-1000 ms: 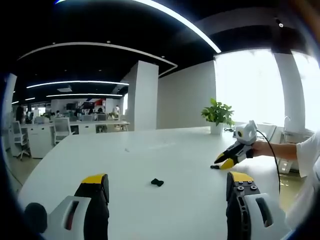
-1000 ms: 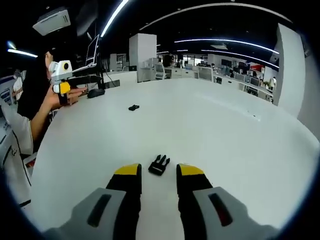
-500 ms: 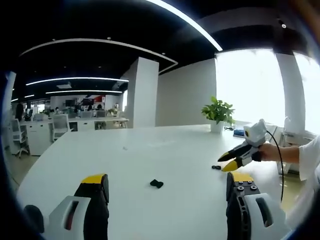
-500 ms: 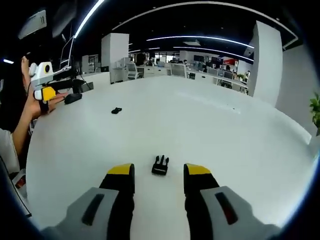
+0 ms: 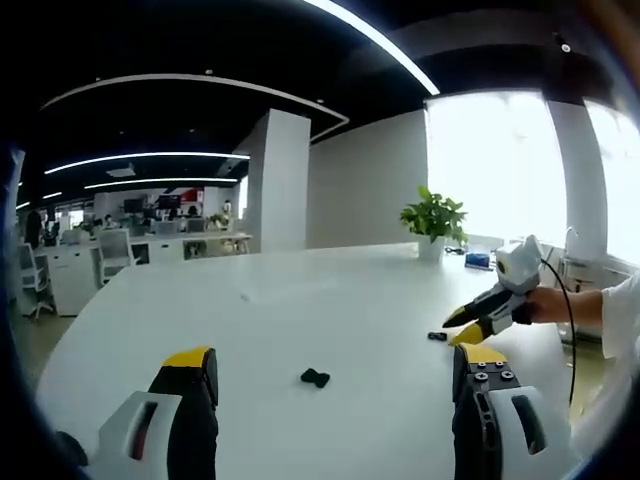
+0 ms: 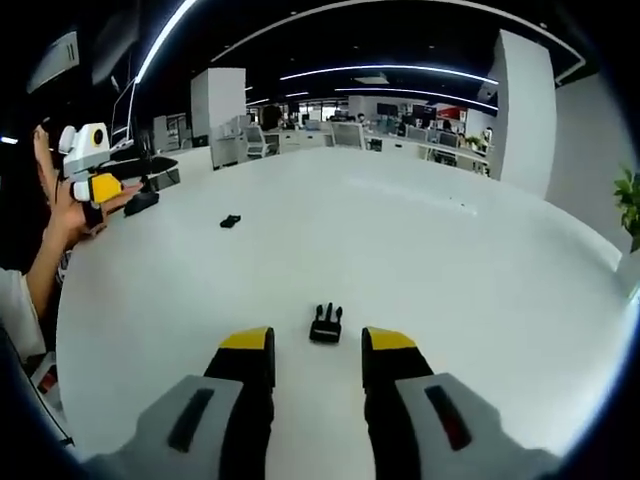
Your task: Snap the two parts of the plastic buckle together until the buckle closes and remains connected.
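Note:
Two black buckle parts lie apart on the white table (image 5: 250, 320). In the left gripper view, one part (image 5: 315, 377) lies ahead between my left gripper's (image 5: 335, 365) wide-open jaws. The pronged part (image 5: 436, 336) lies farther right, just in front of the right gripper (image 5: 456, 329), which a hand holds. In the right gripper view, the pronged part (image 6: 325, 323) sits just beyond my right gripper's (image 6: 315, 345) open jaws, prongs pointing away. The other part (image 6: 230, 221) lies far off to the left. The left gripper (image 6: 128, 178) hovers at the table's left edge, open and empty.
A potted plant (image 5: 434, 225) and small items stand at the table's far right edge. A dark object (image 6: 142, 201) rests on the table near the left gripper. A person's hand and sleeve (image 6: 30, 270) are at the left. Office desks and chairs (image 5: 100, 260) lie beyond the table (image 6: 480, 280).
Both views have shifted slightly with the hands. The right gripper has drawn back a little from the pronged part. Both buckle parts lie where they were, and both jaws stay open.

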`<move>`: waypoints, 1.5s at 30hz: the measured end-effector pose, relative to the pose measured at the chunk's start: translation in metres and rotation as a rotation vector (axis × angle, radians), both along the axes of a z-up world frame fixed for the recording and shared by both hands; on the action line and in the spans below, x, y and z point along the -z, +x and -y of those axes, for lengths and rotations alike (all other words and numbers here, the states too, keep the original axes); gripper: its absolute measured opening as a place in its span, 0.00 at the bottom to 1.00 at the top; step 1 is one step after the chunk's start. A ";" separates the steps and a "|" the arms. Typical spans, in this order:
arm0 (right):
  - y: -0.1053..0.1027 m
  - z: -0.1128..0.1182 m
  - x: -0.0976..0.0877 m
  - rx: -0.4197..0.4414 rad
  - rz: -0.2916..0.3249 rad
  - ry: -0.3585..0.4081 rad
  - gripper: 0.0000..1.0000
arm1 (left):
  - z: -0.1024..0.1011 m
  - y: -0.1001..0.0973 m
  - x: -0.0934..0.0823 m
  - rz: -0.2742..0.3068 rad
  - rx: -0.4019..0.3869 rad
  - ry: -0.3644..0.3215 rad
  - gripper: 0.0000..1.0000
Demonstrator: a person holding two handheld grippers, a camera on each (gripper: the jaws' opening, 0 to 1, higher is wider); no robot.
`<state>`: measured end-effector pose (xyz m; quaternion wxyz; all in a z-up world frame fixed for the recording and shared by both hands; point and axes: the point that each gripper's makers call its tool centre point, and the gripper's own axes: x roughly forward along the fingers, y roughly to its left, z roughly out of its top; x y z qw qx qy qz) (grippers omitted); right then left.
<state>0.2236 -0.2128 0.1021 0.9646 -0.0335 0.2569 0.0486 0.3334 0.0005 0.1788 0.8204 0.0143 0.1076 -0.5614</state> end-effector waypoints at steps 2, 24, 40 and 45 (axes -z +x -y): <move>0.000 0.001 0.000 0.005 0.001 -0.006 0.32 | 0.001 0.002 0.000 -0.001 -0.003 0.000 0.99; 0.000 0.005 0.006 0.023 -0.005 -0.022 0.20 | 0.013 0.013 0.003 0.006 -0.021 0.019 0.99; -0.001 0.006 0.005 0.001 0.017 -0.028 0.11 | 0.026 0.009 0.006 -0.003 0.006 0.031 0.99; -0.001 0.006 0.004 -0.014 0.015 -0.018 0.11 | 0.028 0.008 0.012 -0.004 0.014 0.050 0.99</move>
